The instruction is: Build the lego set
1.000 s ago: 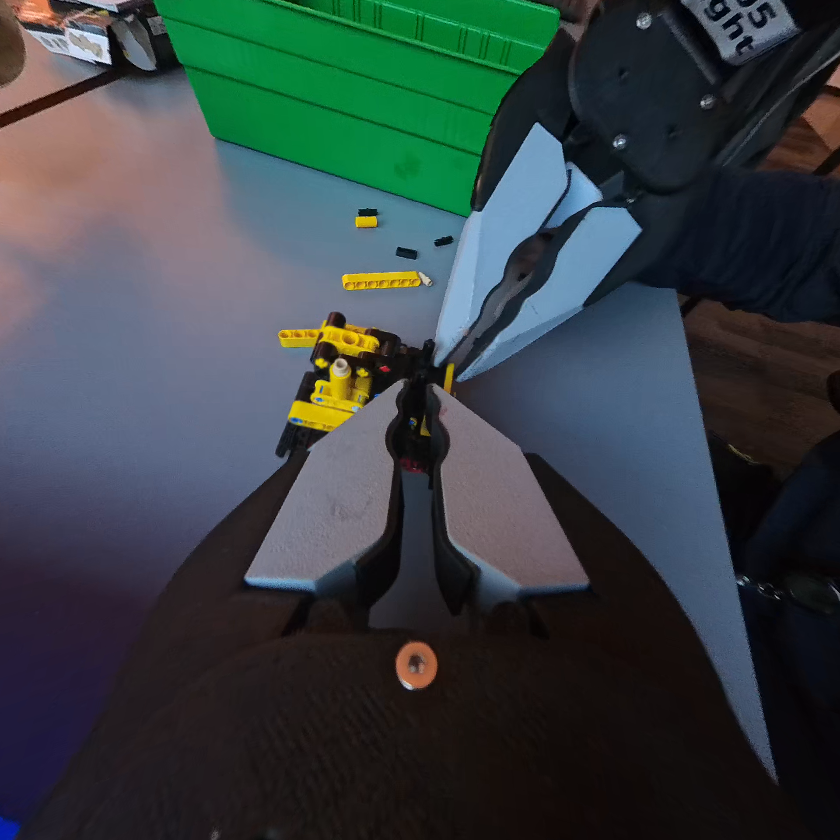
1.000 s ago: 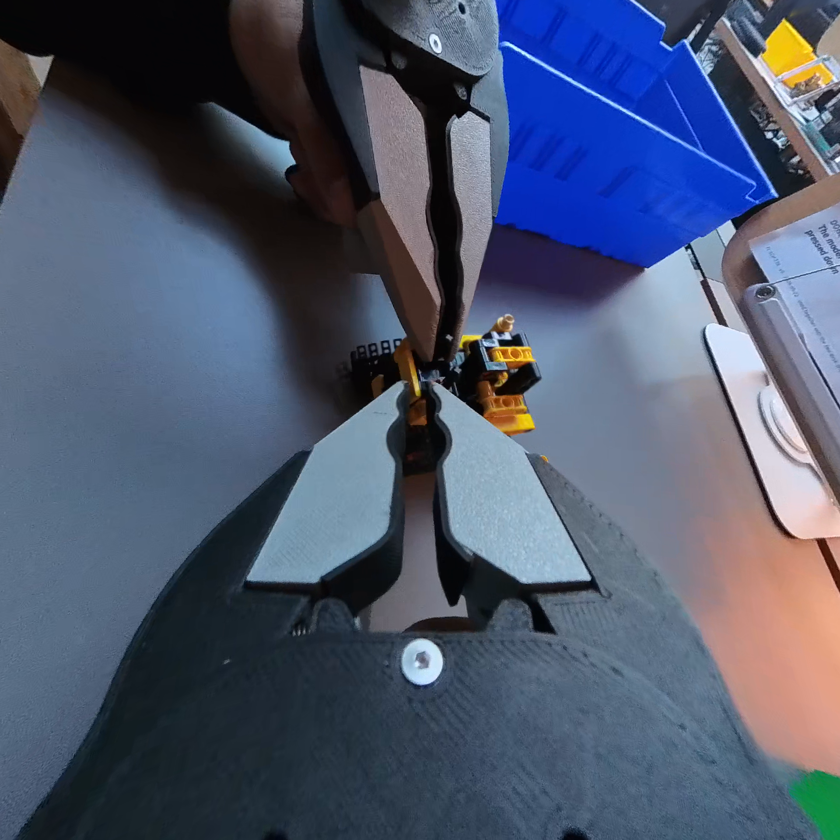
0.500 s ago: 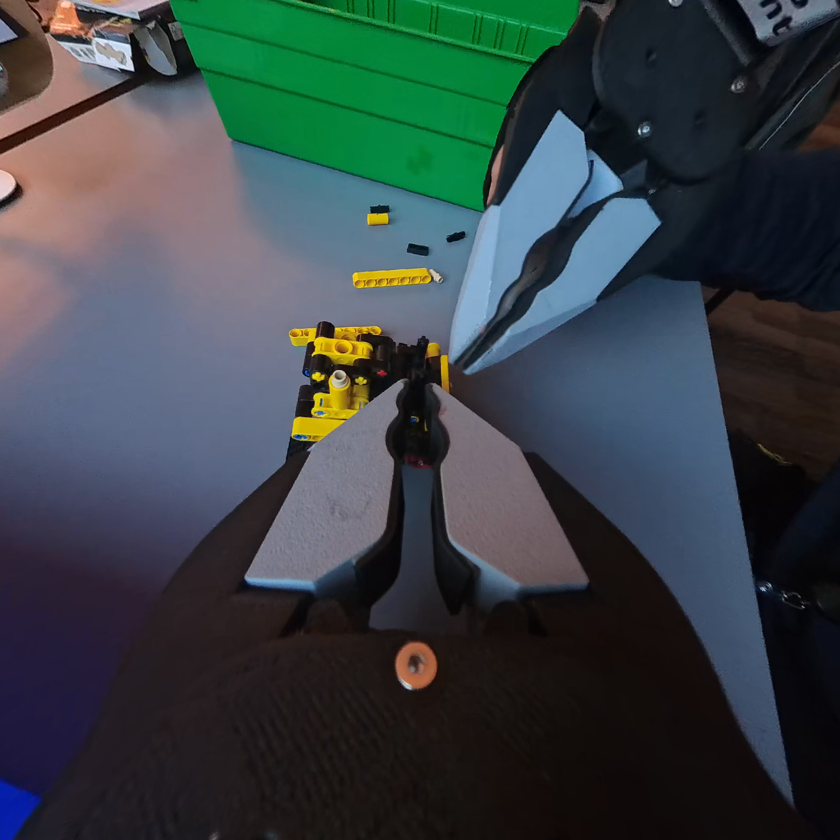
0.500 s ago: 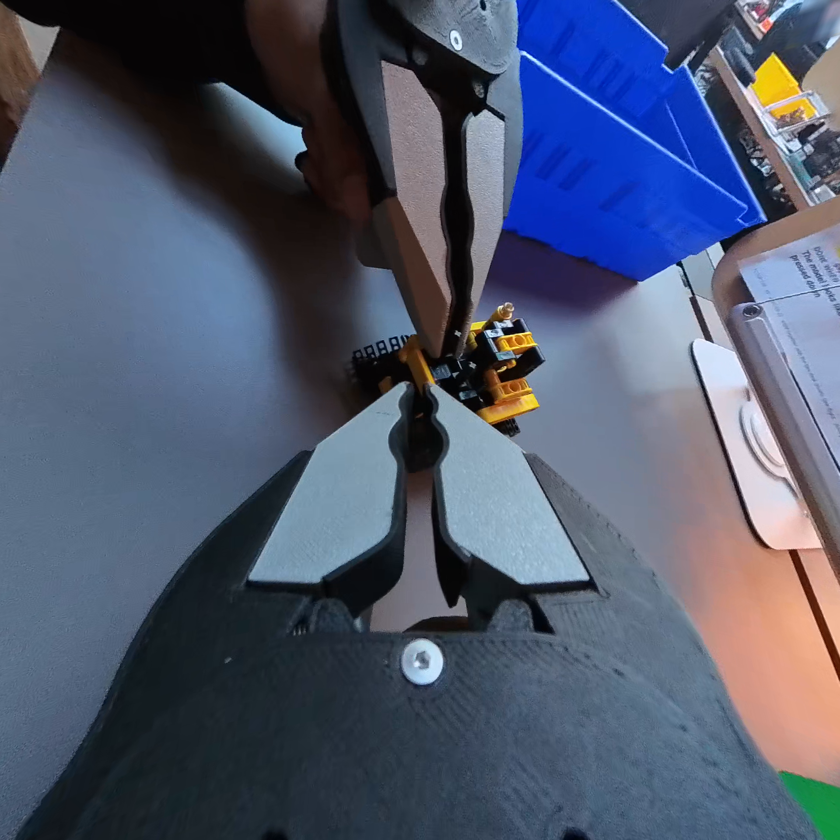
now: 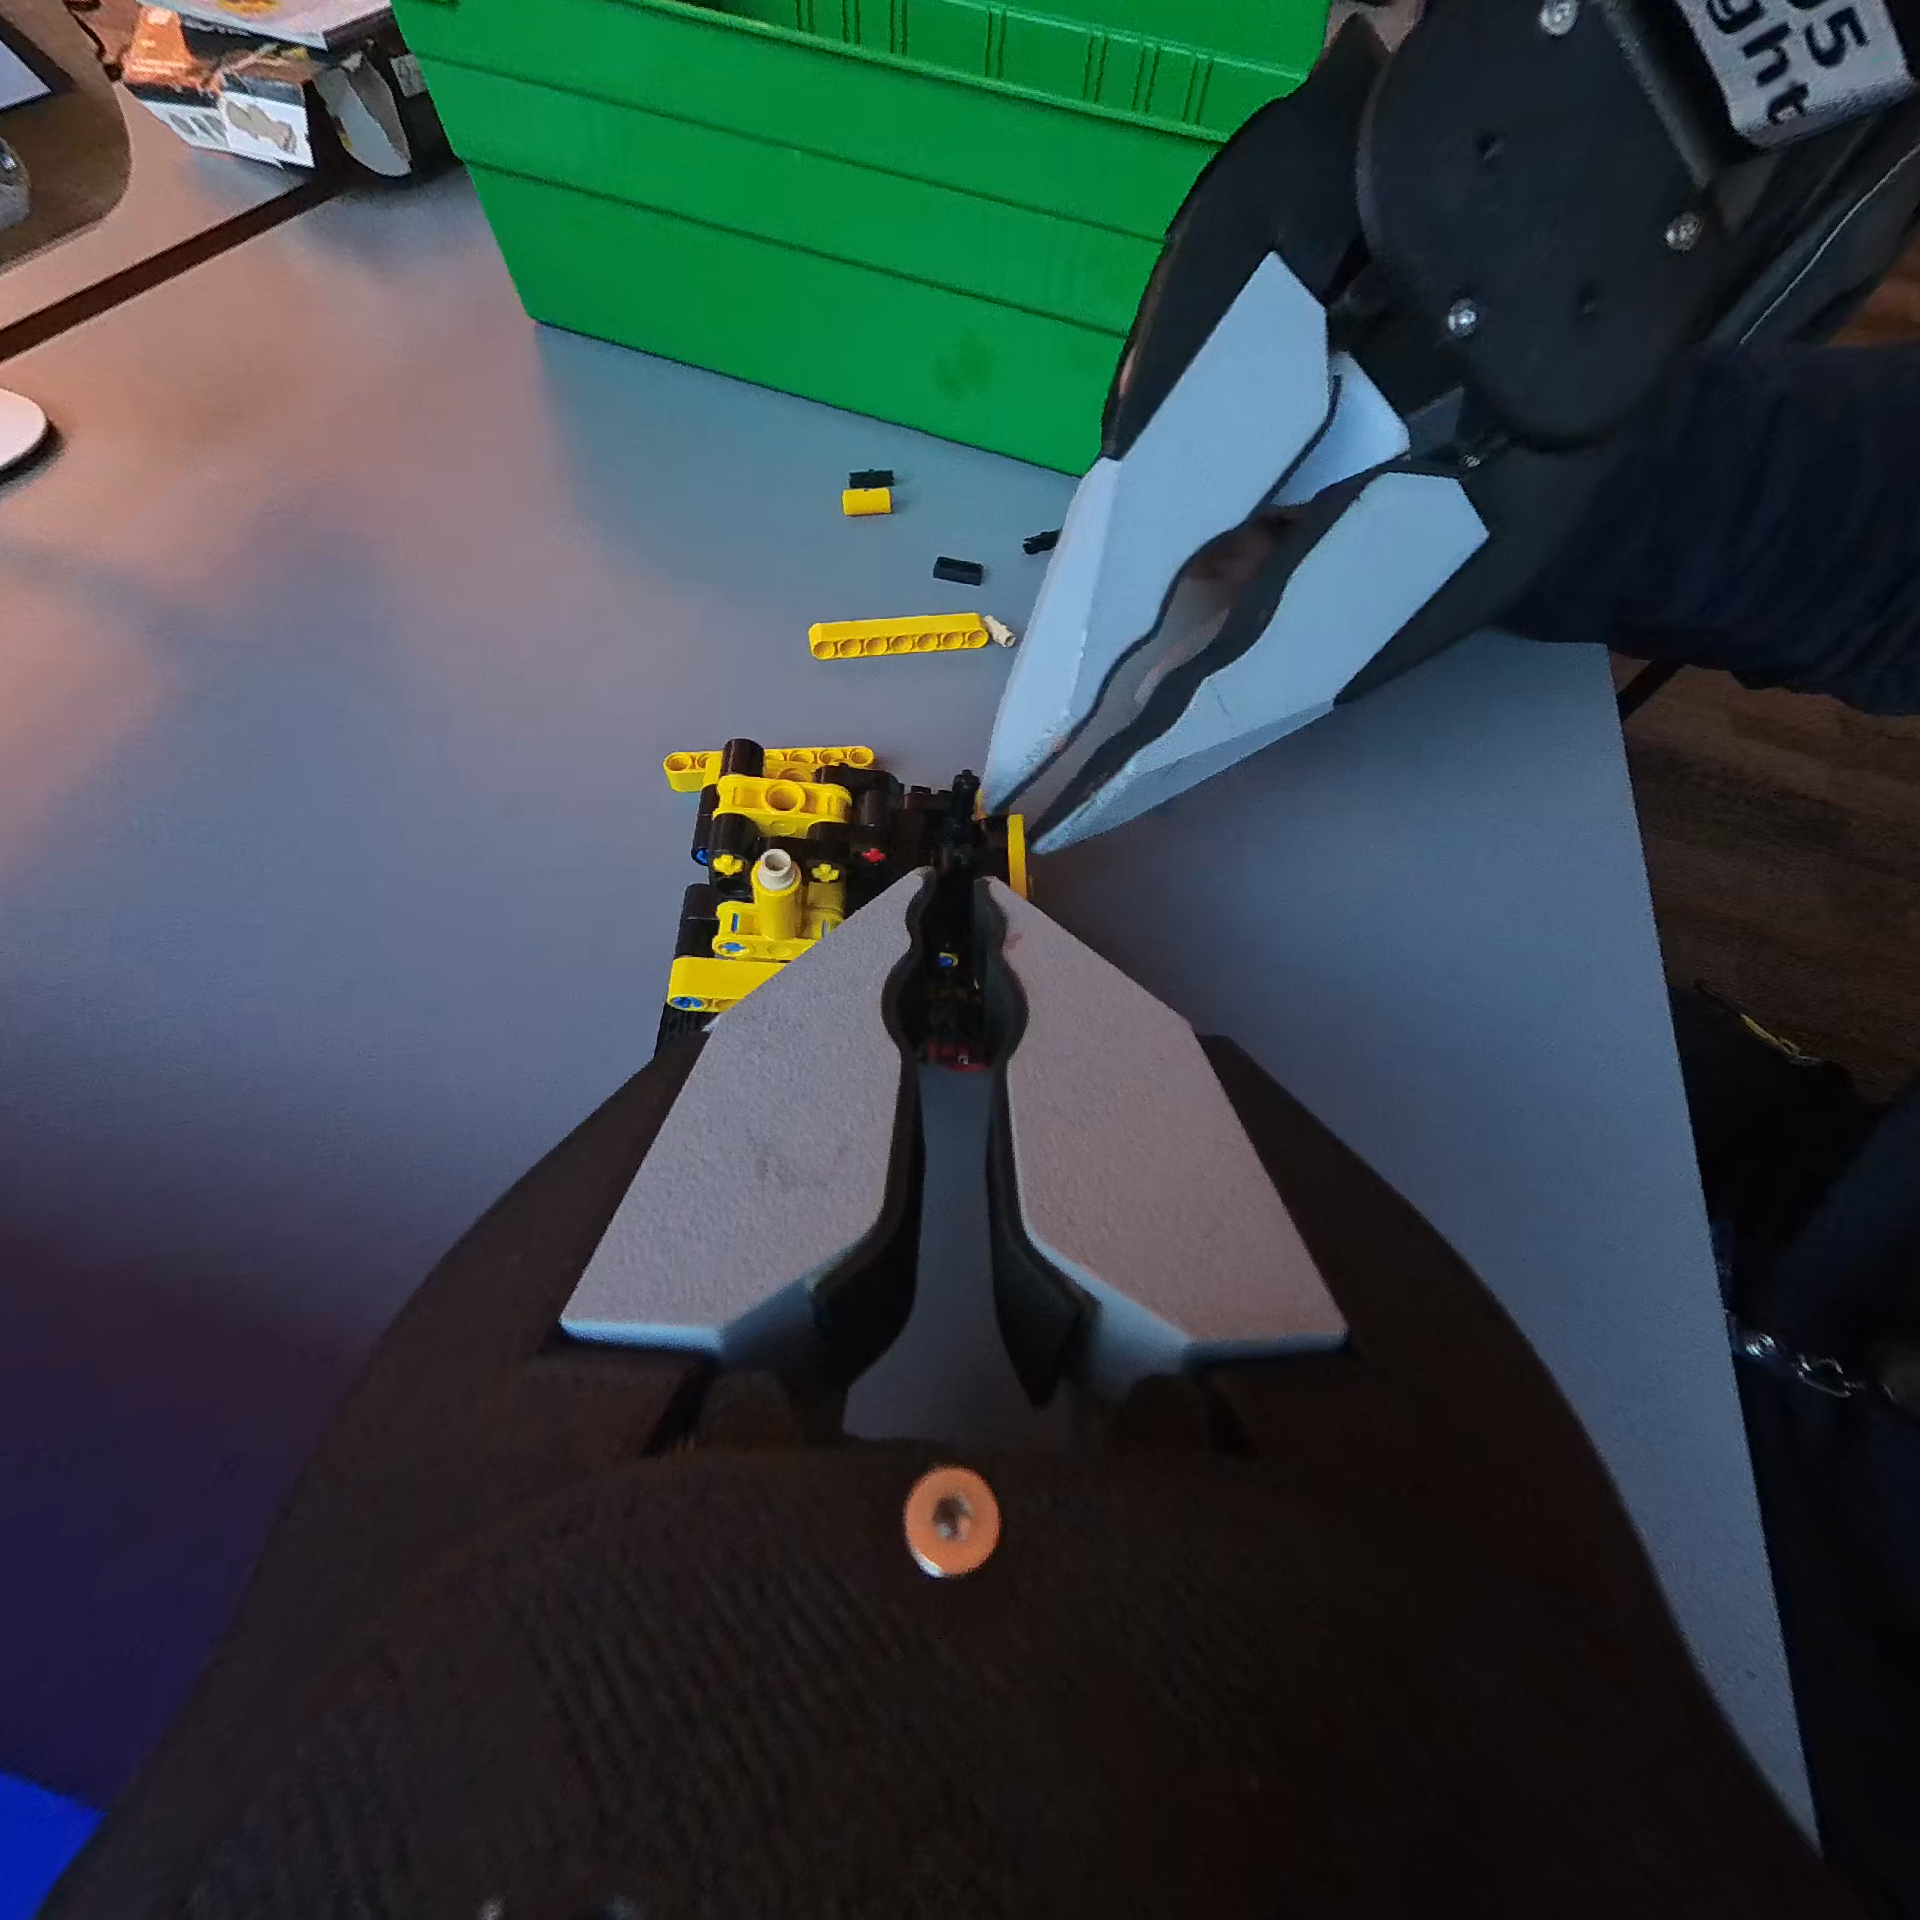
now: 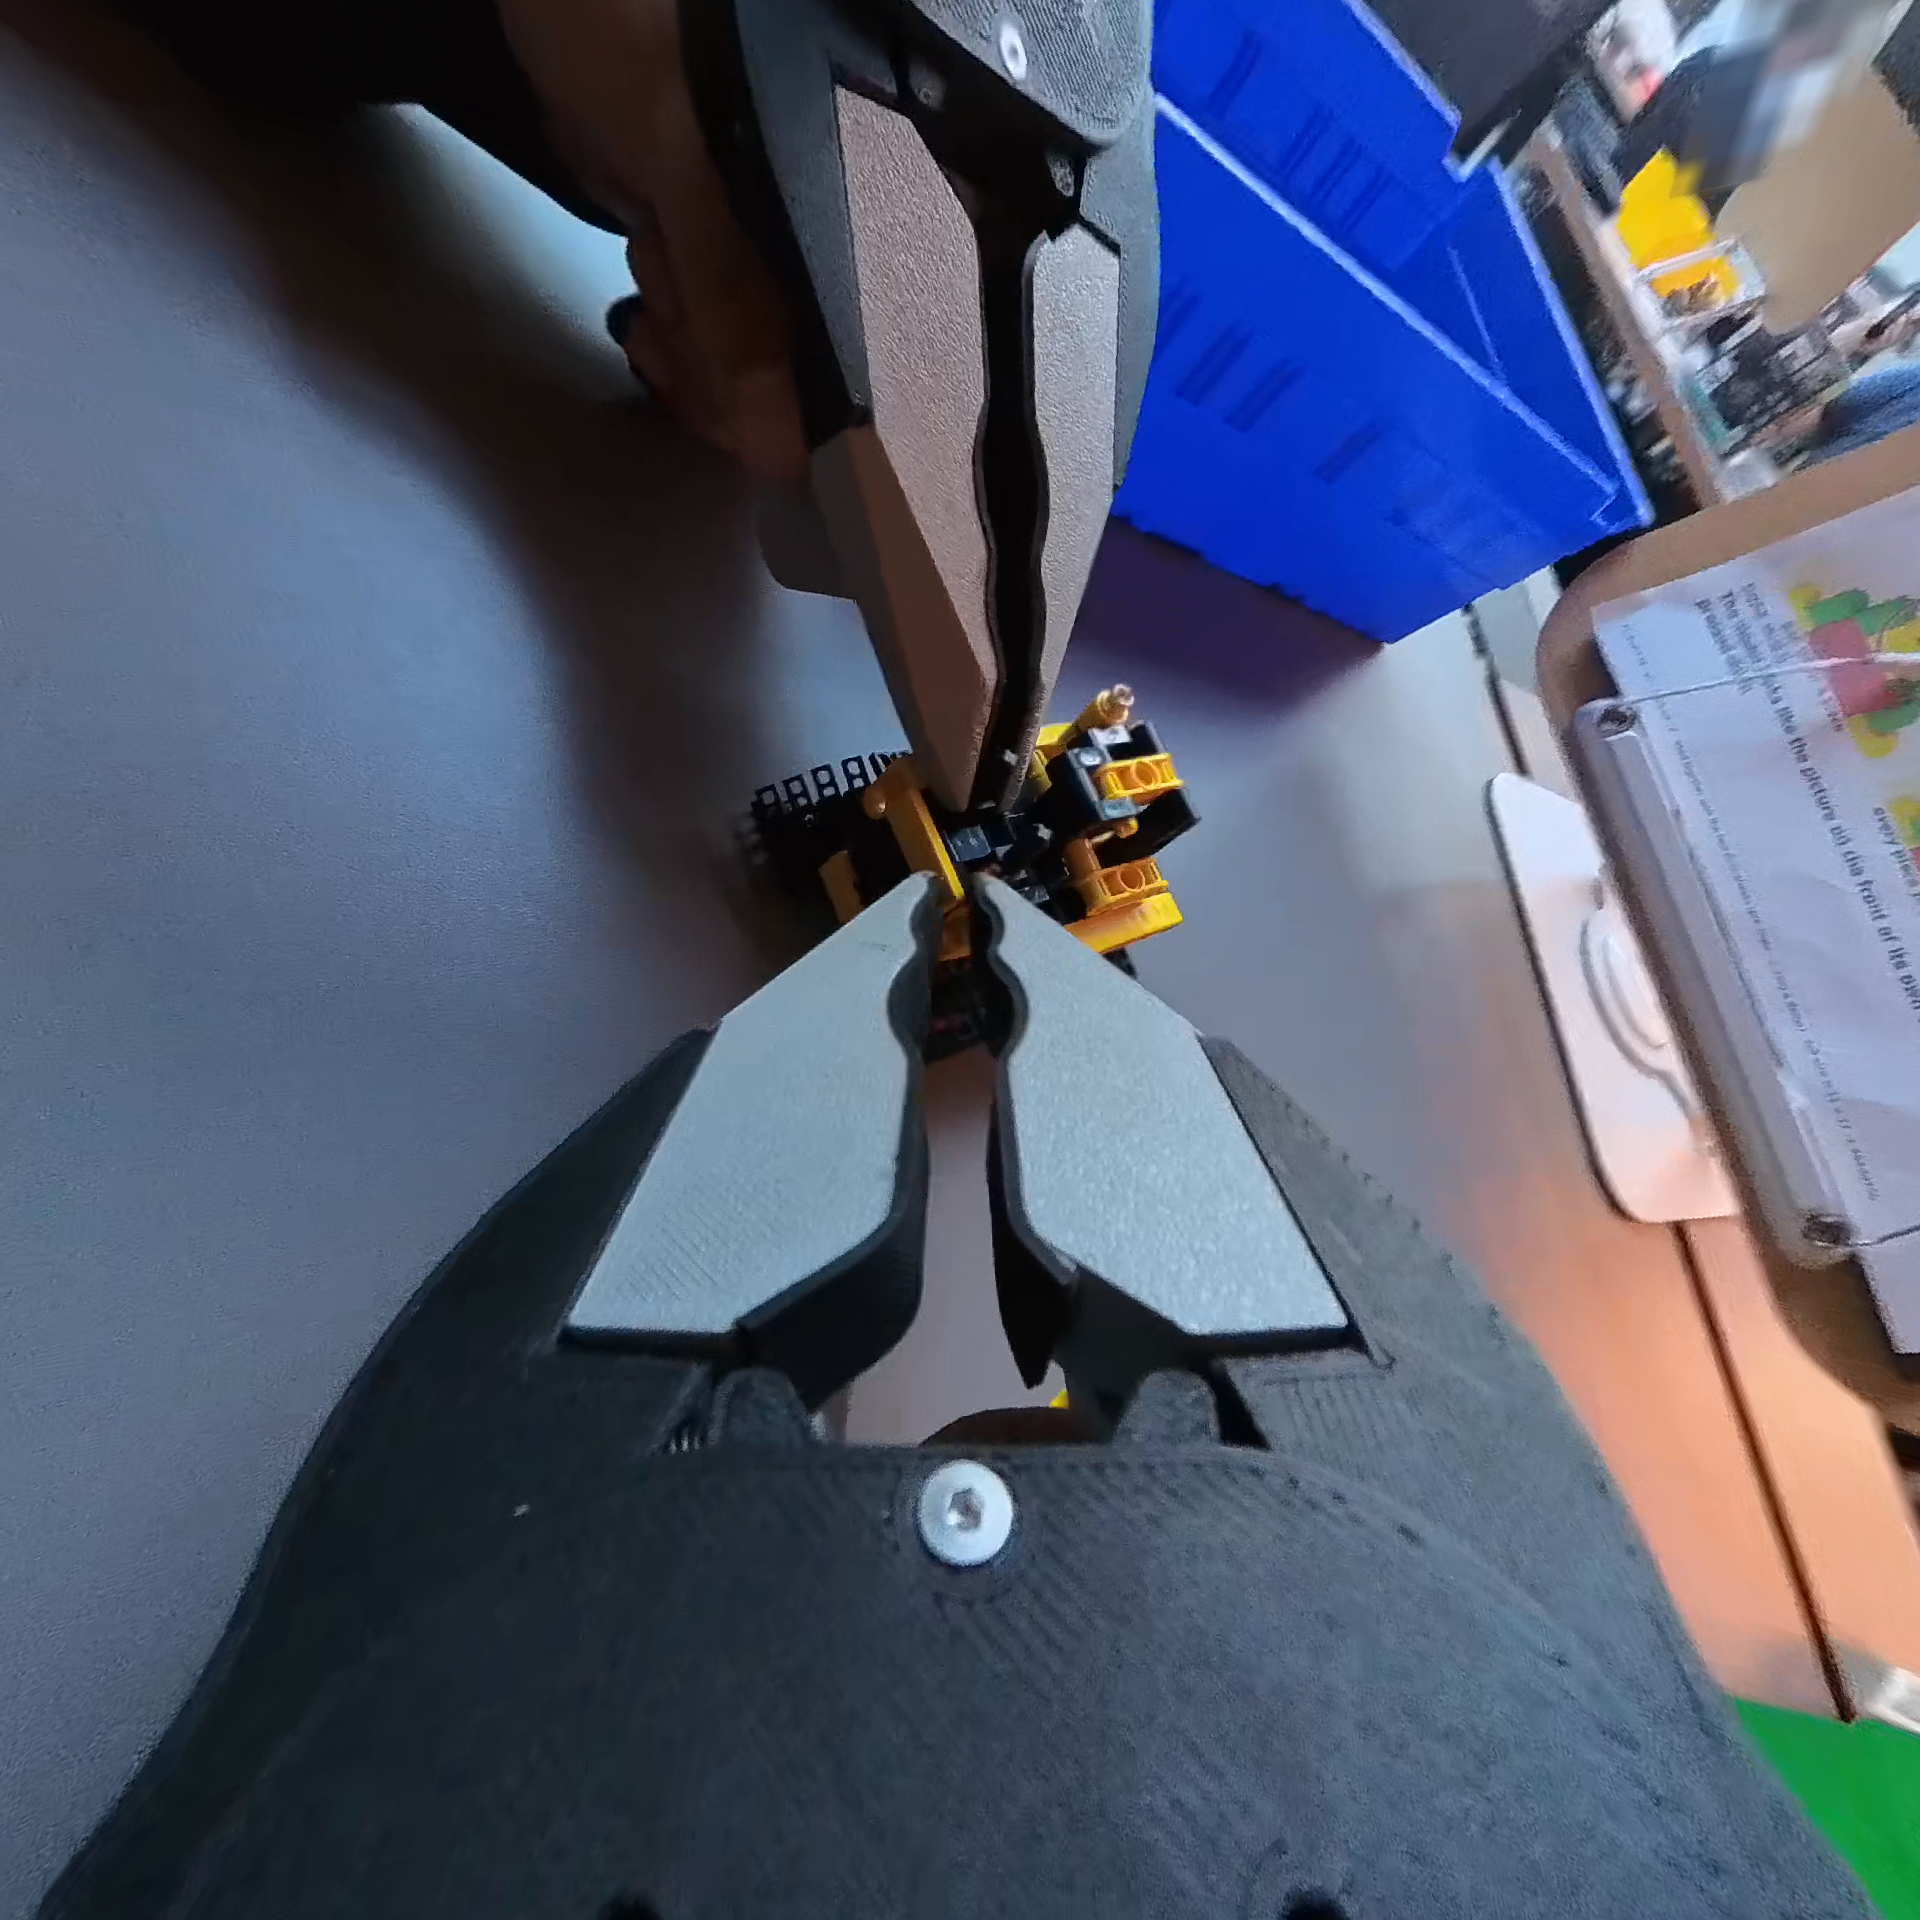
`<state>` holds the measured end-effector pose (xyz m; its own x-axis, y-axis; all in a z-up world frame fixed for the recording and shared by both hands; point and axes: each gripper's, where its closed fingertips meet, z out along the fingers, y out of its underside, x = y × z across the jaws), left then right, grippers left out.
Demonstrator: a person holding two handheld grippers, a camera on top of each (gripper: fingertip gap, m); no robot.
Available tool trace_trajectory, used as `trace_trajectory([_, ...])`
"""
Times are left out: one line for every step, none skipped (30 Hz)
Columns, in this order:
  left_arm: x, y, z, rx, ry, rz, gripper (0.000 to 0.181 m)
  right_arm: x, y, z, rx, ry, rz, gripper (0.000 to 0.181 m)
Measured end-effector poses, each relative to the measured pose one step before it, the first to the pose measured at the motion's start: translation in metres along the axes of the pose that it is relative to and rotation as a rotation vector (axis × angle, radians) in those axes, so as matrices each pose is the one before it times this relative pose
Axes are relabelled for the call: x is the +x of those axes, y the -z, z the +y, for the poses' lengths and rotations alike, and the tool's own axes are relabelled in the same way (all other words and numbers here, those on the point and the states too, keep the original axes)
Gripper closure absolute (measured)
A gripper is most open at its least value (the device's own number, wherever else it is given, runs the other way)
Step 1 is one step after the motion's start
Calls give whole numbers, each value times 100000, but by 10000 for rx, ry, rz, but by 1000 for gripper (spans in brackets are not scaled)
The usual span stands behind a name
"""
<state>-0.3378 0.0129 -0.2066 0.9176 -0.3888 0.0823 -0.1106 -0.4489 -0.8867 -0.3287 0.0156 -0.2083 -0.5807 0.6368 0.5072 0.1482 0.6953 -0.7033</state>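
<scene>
Two grippers meet over a small lego model [image 5: 790, 873] on the grey table [image 5: 343, 727].

A green bin [image 5: 831, 208] stands behind; a blue bin [image 6: 1340, 416] sits at the table's other end. The left gripper [image 5: 954, 894] pinches the model's black part, fingers nearly together. The right gripper [image 6: 961, 883] is closed to a sliver on its yellow piece. A loose yellow beam [image 5: 899, 636] lies near the green bin.
</scene>
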Motion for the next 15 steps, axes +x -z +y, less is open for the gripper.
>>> trace_trajectory([-17,-17,-34,14,30,-31,180,-20,107,-175,79,304,118,181])
trace_trajectory([59,-51,-32,14,68,29,180,-152,98,-143,63,331,51,181])
trace_trajectory([197,-75,-32,20,75,138,180,-219,29,-125,54,239,-14,181])
trace_trajectory([106,-71,-35,42,100,92,179,-107,-27,-40,12,78,-20,181])
trace_trajectory([-5,-47,-21,46,82,43,179,-22,-61,31,-23,-72,-37,181])
trace_trajectory([-13,-8,-17,7,63,39,180,-18,-42,37,-16,-122,-72,179])
trace_trajectory([-12,-1,1,1,30,16,180,-63,-8,90,-33,-69,-81,176])
trace_trajectory([37,-4,1,-6,-31,6,179,-31,-10,200,-94,-15,-45,172])
trace_trajectory([8,-14,14,-16,-85,-30,179,-46,8,145,-61,1,-44,170])
trace_trajectory([0,7,25,-27,-98,-33,179,-40,20,43,6,-29,-43,170])
trace_trajectory([-2,11,14,-26,-47,-6,179,57,1,9,2,-76,4,172])
trace_trajectory([3,0,5,-6,5,9,179,95,7,19,-12,-65,18,174])
trace_trajectory([-23,-5,4,7,41,10,180,30,13,10,-2,-4,11,174])
trace_trajectory([-14,-2,3,8,63,11,180,2,10,18,7,81,39,175])
trace_trajectory([-1,0,-1,6,39,10,180,-10,24,2,-5,166,84,175])
